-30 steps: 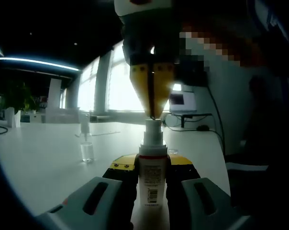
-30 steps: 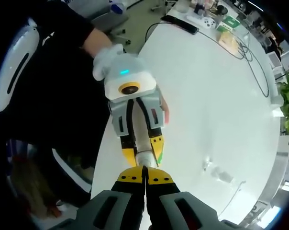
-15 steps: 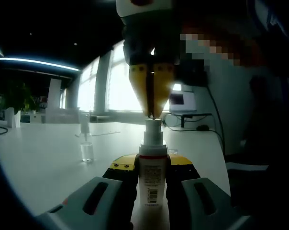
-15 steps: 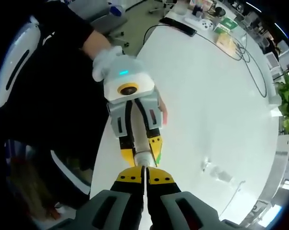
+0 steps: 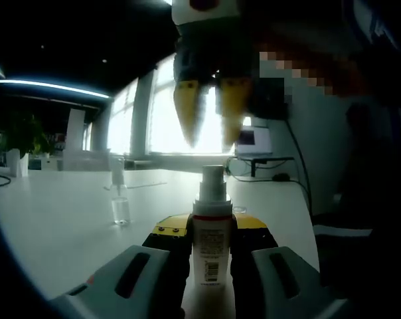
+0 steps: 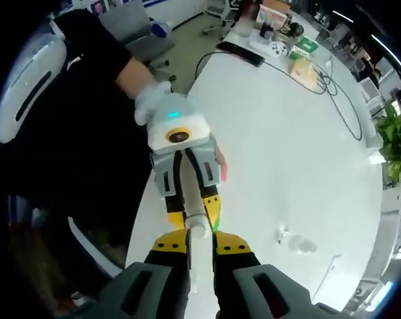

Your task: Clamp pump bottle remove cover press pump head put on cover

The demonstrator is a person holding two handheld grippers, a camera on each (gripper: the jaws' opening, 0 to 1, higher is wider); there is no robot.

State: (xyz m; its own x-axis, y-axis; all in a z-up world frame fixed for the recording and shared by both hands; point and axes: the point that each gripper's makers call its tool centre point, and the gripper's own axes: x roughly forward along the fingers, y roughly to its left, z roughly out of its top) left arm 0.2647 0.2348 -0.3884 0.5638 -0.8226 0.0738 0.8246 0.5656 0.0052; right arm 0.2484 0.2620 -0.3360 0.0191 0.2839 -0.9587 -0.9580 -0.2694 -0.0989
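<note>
A white pump bottle (image 5: 210,246) stands upright with my left gripper (image 5: 210,227) shut on its body. Its pump head (image 5: 212,181) is bare, with no cover on it. Straight above the head hangs my right gripper (image 5: 210,129), yellow-tipped, open and clear of the head by a small gap. In the right gripper view my right gripper (image 6: 200,244) looks down on the bottle's top (image 6: 197,229), and the left gripper (image 6: 194,206) grips the bottle from the far side. The clear cover (image 5: 120,209) stands on the white table (image 6: 287,153), also seen from above as a clear cover (image 6: 297,243).
A person in dark clothes holds the left gripper at the table's edge (image 6: 147,199). Cables (image 6: 340,86), boxes (image 6: 303,50) and a keyboard (image 6: 240,54) lie at the far end. A plant (image 6: 393,133) stands beyond the table. A lit screen (image 5: 253,139) sits behind the bottle.
My right gripper was shut with its tips on the pump head; it has opened and risen off the head. The bottle and left gripper have stayed put.
</note>
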